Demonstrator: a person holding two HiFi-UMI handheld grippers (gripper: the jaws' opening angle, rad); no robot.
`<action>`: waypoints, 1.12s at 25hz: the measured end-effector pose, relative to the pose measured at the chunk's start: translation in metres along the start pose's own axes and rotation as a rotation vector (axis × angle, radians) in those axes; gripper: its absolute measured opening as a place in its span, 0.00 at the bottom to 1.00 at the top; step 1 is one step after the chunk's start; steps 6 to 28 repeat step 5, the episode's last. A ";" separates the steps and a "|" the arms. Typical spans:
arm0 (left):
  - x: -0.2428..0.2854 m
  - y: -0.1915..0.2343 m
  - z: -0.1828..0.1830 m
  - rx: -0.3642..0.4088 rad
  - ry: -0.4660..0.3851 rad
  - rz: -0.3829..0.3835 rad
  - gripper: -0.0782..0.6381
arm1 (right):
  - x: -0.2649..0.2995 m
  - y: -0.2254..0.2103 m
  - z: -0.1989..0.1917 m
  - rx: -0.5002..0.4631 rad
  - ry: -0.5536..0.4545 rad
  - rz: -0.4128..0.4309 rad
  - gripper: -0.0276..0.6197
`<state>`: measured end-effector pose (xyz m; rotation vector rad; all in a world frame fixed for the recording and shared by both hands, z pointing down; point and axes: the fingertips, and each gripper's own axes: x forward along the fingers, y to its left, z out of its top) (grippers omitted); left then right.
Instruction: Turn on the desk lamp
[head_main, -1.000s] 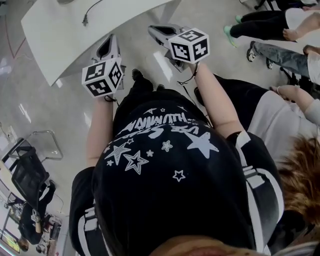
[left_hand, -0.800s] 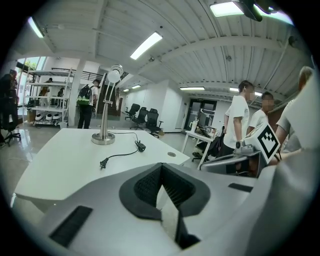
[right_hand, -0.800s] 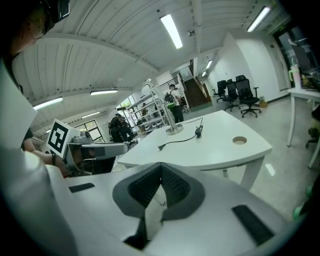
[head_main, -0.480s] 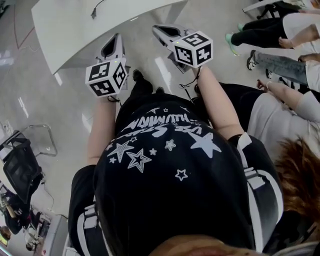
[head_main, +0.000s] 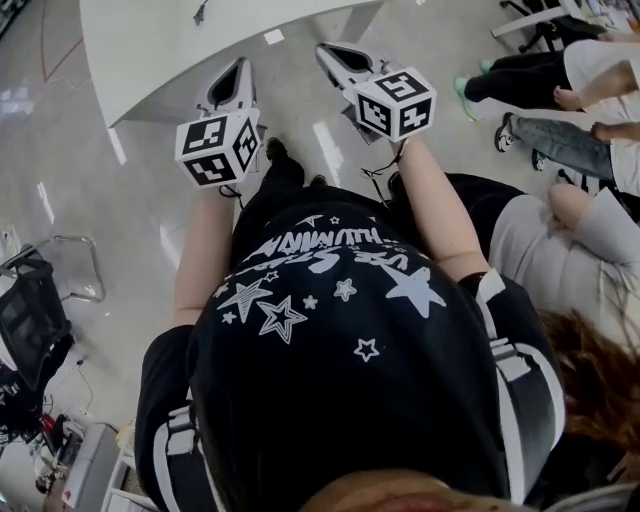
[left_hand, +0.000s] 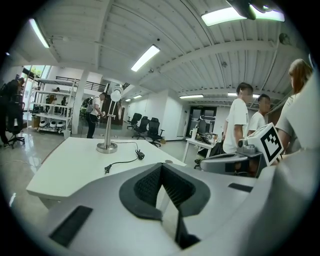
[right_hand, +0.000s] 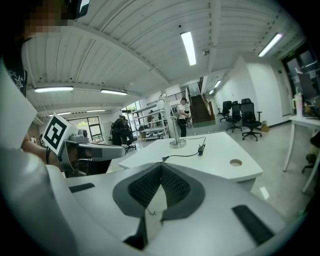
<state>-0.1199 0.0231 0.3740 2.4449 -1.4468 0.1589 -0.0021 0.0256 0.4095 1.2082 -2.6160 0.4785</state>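
Observation:
A silver desk lamp (left_hand: 108, 127) stands on a round base at the far side of a white table (left_hand: 70, 167); the right gripper view shows the same lamp (right_hand: 175, 125). Its black cable (left_hand: 122, 161) lies loose on the tabletop, plug unconnected. My left gripper (left_hand: 161, 168) is shut with nothing between its pads, held in the air short of the table's near edge. My right gripper (right_hand: 161, 170) is also shut and empty, beside it. In the head view both the left gripper (head_main: 238, 72) and the right gripper (head_main: 332, 52) point at the table (head_main: 150, 50). The lamp is out of that view.
Several people stand or sit to my right (head_main: 560, 100). A black office chair (head_main: 30, 320) stands on the floor at my left. The tabletop has a round cable hole (right_hand: 235, 162). Office chairs (right_hand: 242, 117) and shelving stand farther off.
The table and its cable plug have slid right and up in the head view as I move nearer. Both grippers stay shut, held the same way.

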 end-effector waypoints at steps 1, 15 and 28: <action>-0.002 0.004 0.004 -0.001 -0.005 0.000 0.12 | 0.002 0.003 0.005 -0.003 -0.005 -0.004 0.05; -0.008 0.029 0.022 0.008 -0.033 0.006 0.12 | 0.023 0.016 0.024 -0.013 -0.024 -0.015 0.05; -0.008 0.029 0.022 0.008 -0.033 0.006 0.12 | 0.023 0.016 0.024 -0.013 -0.024 -0.015 0.05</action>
